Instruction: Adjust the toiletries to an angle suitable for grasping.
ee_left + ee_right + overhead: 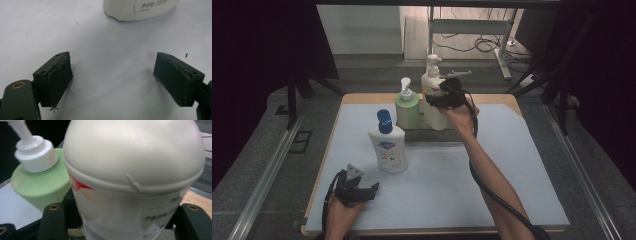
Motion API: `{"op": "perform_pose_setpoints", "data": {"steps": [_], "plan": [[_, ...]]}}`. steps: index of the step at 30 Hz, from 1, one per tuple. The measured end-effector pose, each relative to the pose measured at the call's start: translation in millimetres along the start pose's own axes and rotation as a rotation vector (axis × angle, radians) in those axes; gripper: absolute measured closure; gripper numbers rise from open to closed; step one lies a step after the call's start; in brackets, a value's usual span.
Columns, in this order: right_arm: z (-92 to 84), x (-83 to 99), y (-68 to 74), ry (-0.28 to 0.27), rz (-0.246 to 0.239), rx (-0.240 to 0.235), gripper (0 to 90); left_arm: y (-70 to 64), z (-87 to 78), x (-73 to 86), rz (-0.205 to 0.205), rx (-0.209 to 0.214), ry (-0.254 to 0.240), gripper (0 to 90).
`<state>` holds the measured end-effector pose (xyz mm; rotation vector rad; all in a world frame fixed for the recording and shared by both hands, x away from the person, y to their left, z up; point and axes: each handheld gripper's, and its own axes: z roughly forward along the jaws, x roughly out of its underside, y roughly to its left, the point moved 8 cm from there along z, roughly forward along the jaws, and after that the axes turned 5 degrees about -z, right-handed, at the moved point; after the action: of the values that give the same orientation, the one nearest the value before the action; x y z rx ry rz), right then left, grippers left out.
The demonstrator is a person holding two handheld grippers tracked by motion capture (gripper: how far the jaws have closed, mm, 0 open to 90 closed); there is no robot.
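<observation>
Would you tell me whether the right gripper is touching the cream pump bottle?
Touching: the right gripper view shows the right gripper clamping the cream pump bottle.

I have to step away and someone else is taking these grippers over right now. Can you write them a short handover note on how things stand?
Right gripper: shut on the cream pump bottle, at the far side of the table, beside the green pump bottle. Both bottles are at a low grey tray; whether the cream one already rests in it cannot be told.
Left gripper: open, holds nothing, low over the mat near the front edge.
White bottle with blue cap: upright on the mat, outside the tray, untouched.
Likely left: release the cream bottle once settled, then move the white bottle to the tray.
</observation>
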<state>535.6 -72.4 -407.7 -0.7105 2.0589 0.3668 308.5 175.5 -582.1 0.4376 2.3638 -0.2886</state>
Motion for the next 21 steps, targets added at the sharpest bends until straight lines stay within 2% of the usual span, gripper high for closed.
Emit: {"op": "perform_pose_setpoints", "data": {"steps": [9, 21], "plan": [[14.9, 4.0, -6.5, -0.002, 0.016, 0.018, 37.3, 0.0, 0.0, 0.0, 0.0, 0.0, 0.0, 14.9], [27.2, 24.4, -9.4, 0.008, 0.03, 0.026, 37.1, 0.0, -0.1, 0.0, 0.0, 0.0, 0.0, 14.8]]}}
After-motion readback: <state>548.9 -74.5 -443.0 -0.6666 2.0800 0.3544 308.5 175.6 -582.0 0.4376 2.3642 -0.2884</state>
